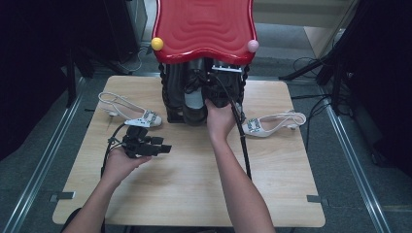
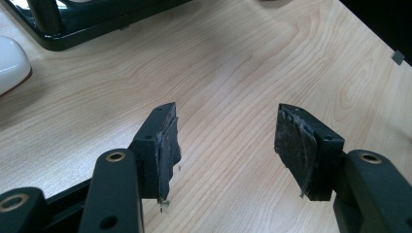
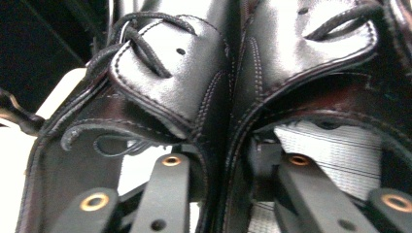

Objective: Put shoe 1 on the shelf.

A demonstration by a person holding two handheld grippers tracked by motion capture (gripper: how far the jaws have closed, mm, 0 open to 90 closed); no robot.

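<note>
A pair of black leather lace-up shoes (image 1: 194,104) stands on a black rack (image 1: 170,97) under a red wavy top (image 1: 204,26). My right gripper (image 1: 214,92) reaches into them. In the right gripper view its jaws straddle the touching inner walls, one jaw inside the left shoe (image 3: 165,82) and one inside the right shoe (image 3: 316,53). The pads are hidden by the leather, so I cannot tell if they press. My left gripper (image 1: 163,148) rests low over the wooden table (image 1: 194,189) with its jaws wide apart and nothing between them (image 2: 233,141).
A white slingback shoe with a jewelled buckle (image 1: 131,112) lies left of the rack, and its mate (image 1: 272,124) lies to the right. The left gripper view catches a white toe (image 2: 9,63) and the rack's base (image 2: 87,29). Cables trail on the floor.
</note>
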